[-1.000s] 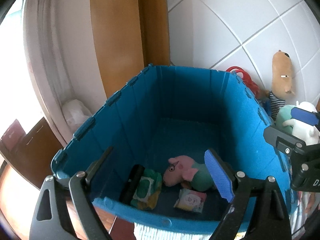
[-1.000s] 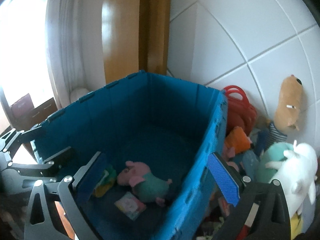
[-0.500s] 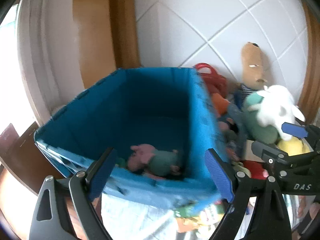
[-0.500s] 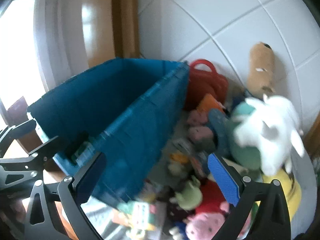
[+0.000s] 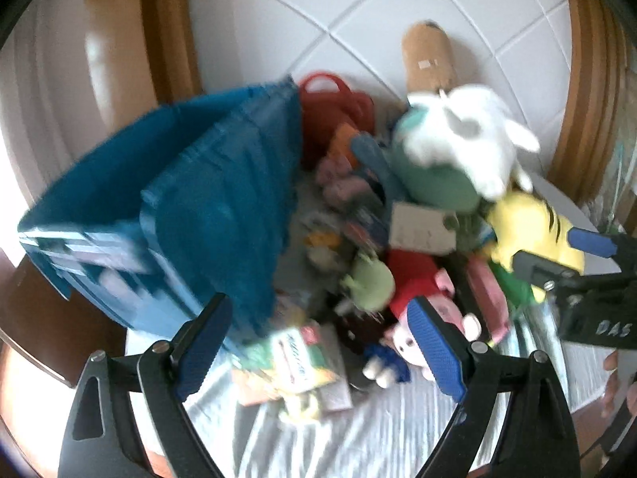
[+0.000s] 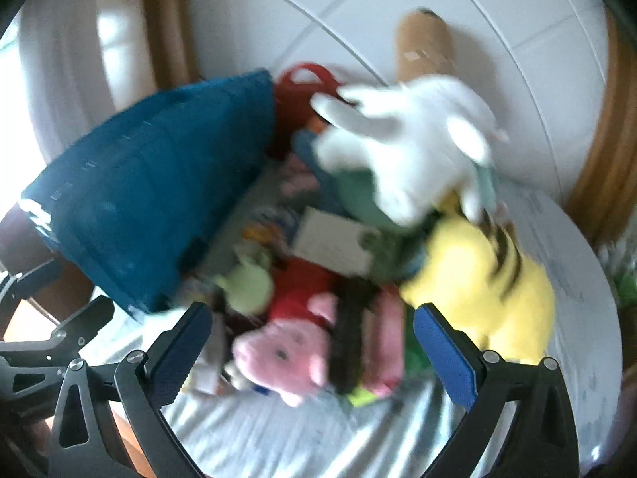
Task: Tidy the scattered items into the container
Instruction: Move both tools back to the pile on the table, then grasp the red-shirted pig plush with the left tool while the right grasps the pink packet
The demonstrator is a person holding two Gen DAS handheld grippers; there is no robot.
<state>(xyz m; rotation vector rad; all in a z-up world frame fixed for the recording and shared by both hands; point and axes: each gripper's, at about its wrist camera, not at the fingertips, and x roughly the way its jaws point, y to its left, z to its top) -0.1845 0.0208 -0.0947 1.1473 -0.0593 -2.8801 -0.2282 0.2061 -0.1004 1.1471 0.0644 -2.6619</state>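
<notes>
The blue crate (image 5: 215, 207) (image 6: 151, 199) stands at the left, seen from outside, its inside hidden. A heap of toys lies to its right on a striped cloth: a pink pig plush in red (image 5: 414, 298) (image 6: 290, 342), a small green plush (image 5: 368, 283) (image 6: 249, 283), a yellow striped plush (image 5: 533, 235) (image 6: 485, 286), a white plush (image 5: 466, 139) (image 6: 414, 143), a white card (image 5: 422, 229) (image 6: 334, 245). My left gripper (image 5: 318, 352) is open above a green packet (image 5: 294, 358). My right gripper (image 6: 318, 352) is open over the pink pig. Both views are blurred.
A tan plush (image 5: 428, 59) leans on the white tiled wall. A red bag (image 5: 334, 107) sits behind the crate. Wooden frames (image 5: 589, 79) flank the wall. The striped cloth (image 6: 298, 438) lies bare near the front edge. A hand (image 5: 615, 382) shows at lower right.
Both grippers have swung right and down, away from the crate's opening to over the toy heap. The crate's inside with the pig plush and packets is out of sight. Both stayed open.
</notes>
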